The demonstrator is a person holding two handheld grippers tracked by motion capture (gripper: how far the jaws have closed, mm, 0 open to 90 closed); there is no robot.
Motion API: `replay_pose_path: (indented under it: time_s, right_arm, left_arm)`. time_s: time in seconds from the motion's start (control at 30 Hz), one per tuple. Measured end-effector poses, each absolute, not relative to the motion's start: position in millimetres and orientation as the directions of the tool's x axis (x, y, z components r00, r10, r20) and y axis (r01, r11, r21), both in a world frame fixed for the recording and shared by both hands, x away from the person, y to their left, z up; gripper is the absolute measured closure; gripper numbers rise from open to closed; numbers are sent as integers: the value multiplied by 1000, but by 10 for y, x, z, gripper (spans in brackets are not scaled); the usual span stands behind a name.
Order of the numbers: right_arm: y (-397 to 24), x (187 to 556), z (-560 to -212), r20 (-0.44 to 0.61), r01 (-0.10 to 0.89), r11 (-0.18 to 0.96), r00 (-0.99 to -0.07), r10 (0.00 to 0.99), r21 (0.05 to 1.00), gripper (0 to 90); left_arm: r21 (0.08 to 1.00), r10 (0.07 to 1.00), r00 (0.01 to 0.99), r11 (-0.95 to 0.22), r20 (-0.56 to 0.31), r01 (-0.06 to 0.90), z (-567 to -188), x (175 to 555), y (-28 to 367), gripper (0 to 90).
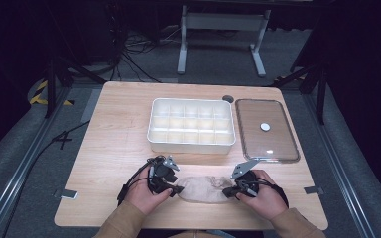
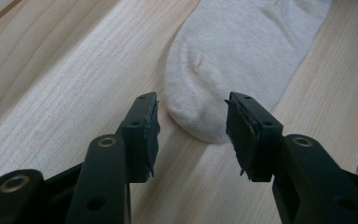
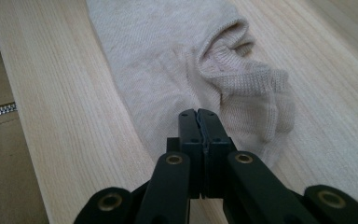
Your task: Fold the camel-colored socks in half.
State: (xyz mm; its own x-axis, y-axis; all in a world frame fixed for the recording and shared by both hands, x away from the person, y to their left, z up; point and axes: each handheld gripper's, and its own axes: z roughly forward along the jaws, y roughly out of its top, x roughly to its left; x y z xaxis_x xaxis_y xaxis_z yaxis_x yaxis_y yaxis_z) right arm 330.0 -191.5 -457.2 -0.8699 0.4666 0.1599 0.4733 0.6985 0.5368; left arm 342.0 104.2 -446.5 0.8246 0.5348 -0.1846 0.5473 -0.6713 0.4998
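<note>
A beige sock [image 1: 203, 188] lies flat on the wooden table [image 1: 119, 134] near its front edge, between my two hands. My left gripper [image 1: 177, 189] is at the sock's left end. In the left gripper view the gripper [image 2: 191, 126] stands open, and the rounded toe of the sock [image 2: 242, 56] lies just ahead of the gap, not touched by the pads. My right gripper [image 1: 230, 192] is at the sock's right end. In the right gripper view the gripper [image 3: 198, 114] is shut, its tips over the bunched ribbed cuff of the sock [image 3: 168, 70]. I see no fabric between the jaws.
A white box [image 1: 191, 145] divided into several compartments sits at the table's middle, beyond the sock. To its right lies a clear lid [image 1: 253, 119] with a white knob. A round cable hole [image 1: 227, 98] is behind them. Bare tabletop spreads to the left.
</note>
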Motion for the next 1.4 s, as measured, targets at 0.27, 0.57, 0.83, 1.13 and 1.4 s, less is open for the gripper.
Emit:
replay_pose_path:
  time_s: [0.27, 0.57, 0.83, 1.13, 1.4]
  right_arm:
    - [-1922, 3293, -4578, 163, 480, 691, -865, 474, 541, 899]
    - [-1919, 3274, -4578, 147, 470, 693, -869, 473, 546, 898]
    - [-1903, 3241, -4548, 101, 449, 711, -874, 475, 542, 891]
    - [-1993, 3236, -4508, 94, 456, 703, -867, 489, 546, 892]
    - [-1990, 3240, -4560, 112, 470, 700, -863, 493, 538, 895]
  left_arm:
    - [472, 535, 826, -690, -179, 549, -4518, 3461, 963, 562]
    - [460, 531, 839, -719, -122, 521, -4534, 3429, 875, 587]
    - [456, 518, 846, -727, -127, 514, -4530, 3406, 835, 697]
    - [449, 507, 846, -724, -167, 523, -4535, 3414, 826, 828]
    - [454, 505, 851, -730, -146, 511, -4519, 3402, 803, 855]
